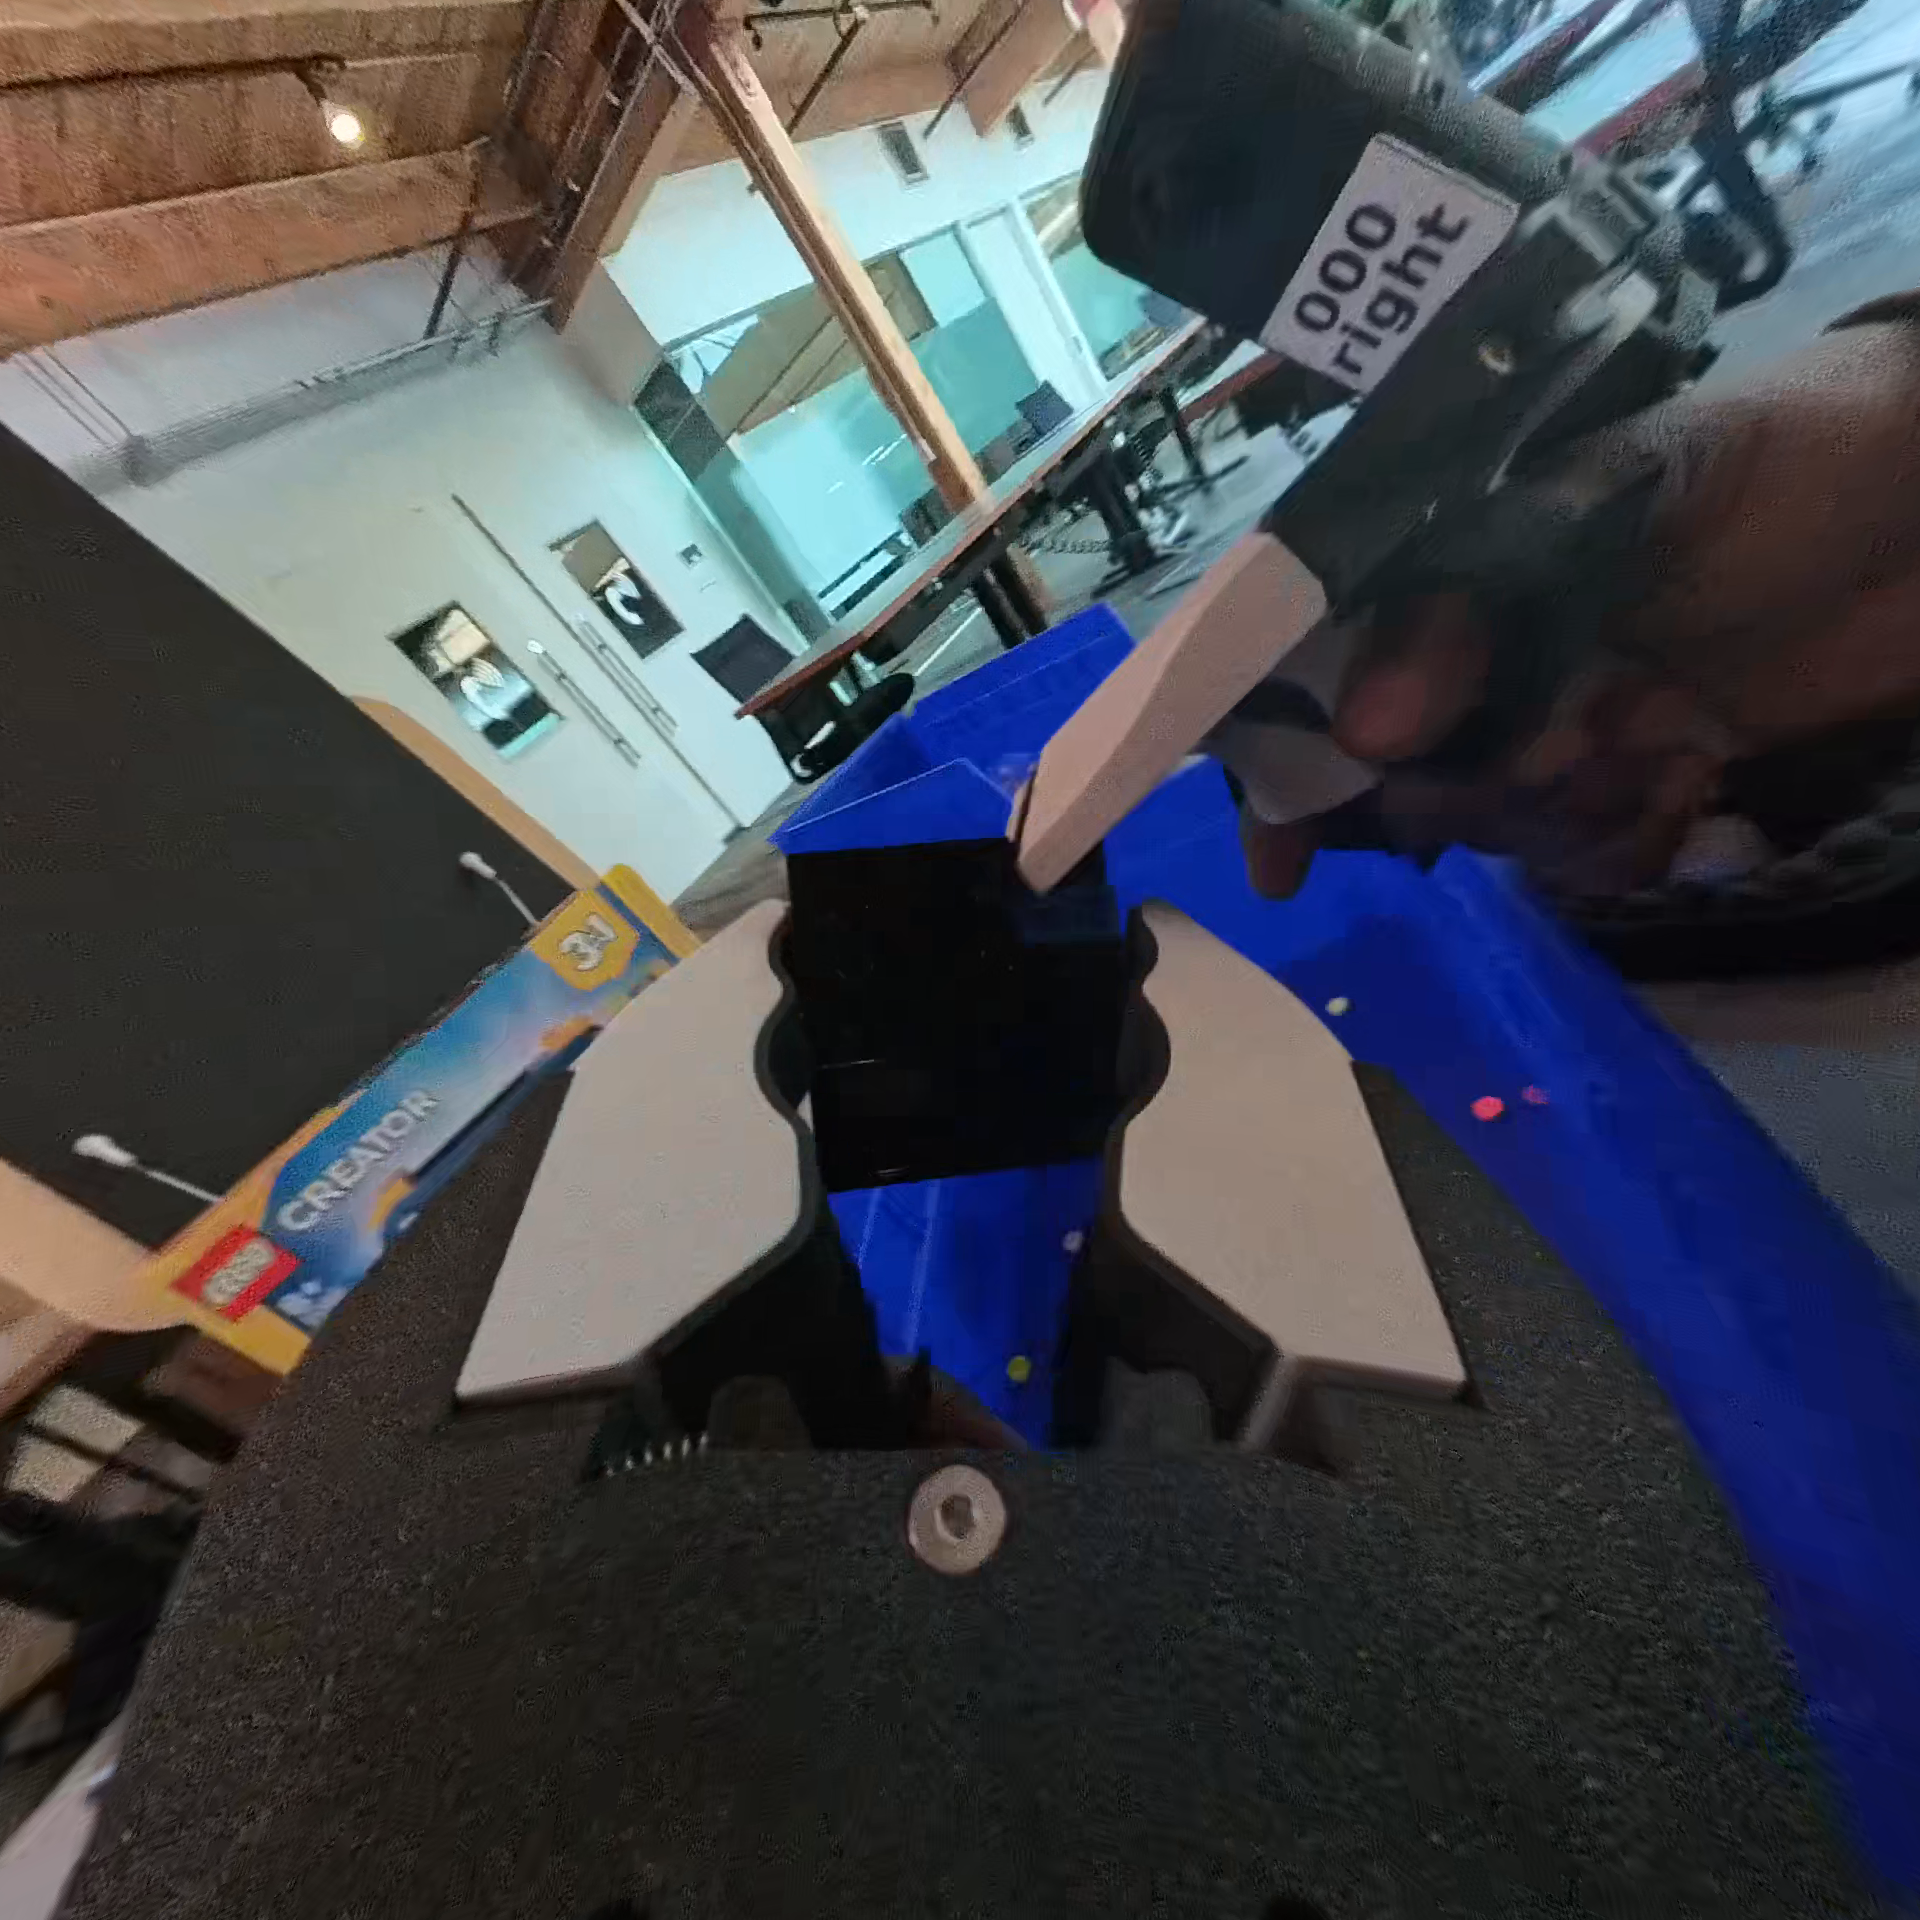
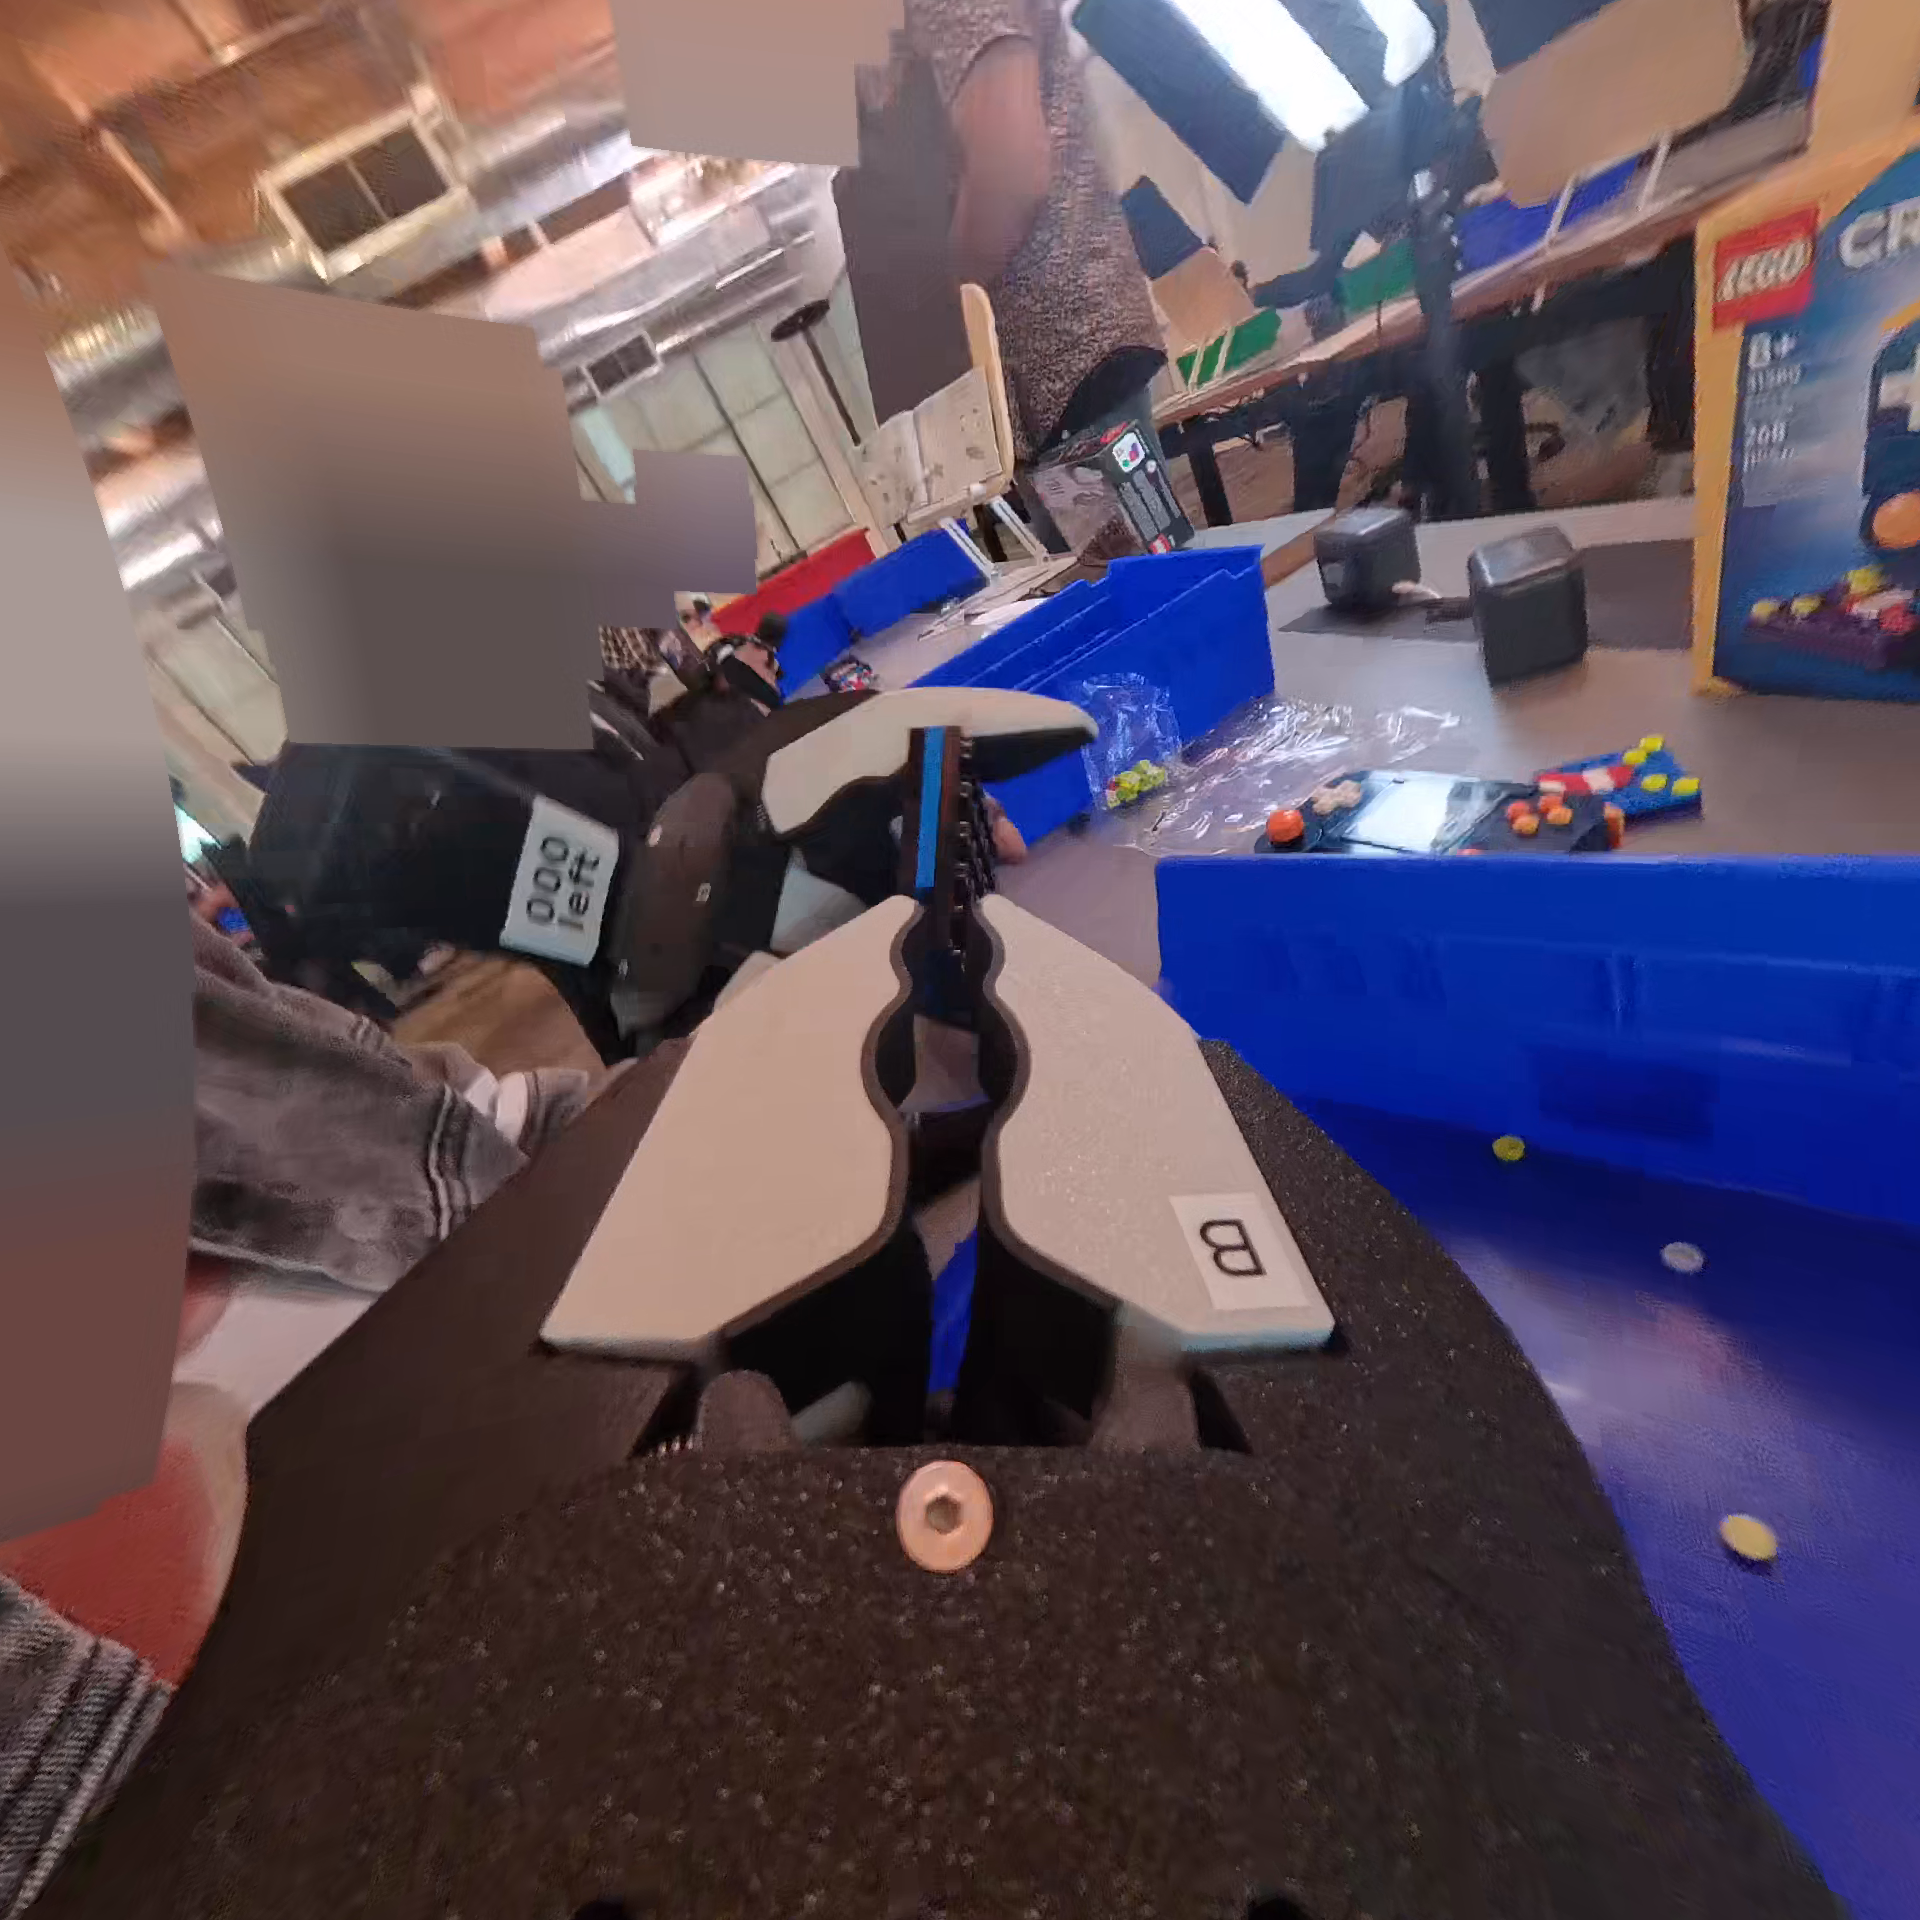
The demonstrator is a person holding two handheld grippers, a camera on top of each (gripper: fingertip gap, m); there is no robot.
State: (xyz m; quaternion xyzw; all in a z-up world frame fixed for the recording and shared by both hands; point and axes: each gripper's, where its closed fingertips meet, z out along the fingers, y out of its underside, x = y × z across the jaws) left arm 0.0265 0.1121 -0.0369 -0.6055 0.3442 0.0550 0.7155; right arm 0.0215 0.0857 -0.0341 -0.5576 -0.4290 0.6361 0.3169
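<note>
Only the right wrist view shows the black brick plate [image 2: 951, 831] edge-on with its blue layer; left gripper [image 1: 961, 951] and right gripper [image 2: 948, 914] both clamp it from opposite ends, above the blue bin [image 2: 1558, 997], whose wall rises right of them.

You see a black and blue brick piece [image 1: 951, 1029], a blue bin [image 2: 1558, 997], and a yellow and blue box [image 2: 1808, 436].
</note>
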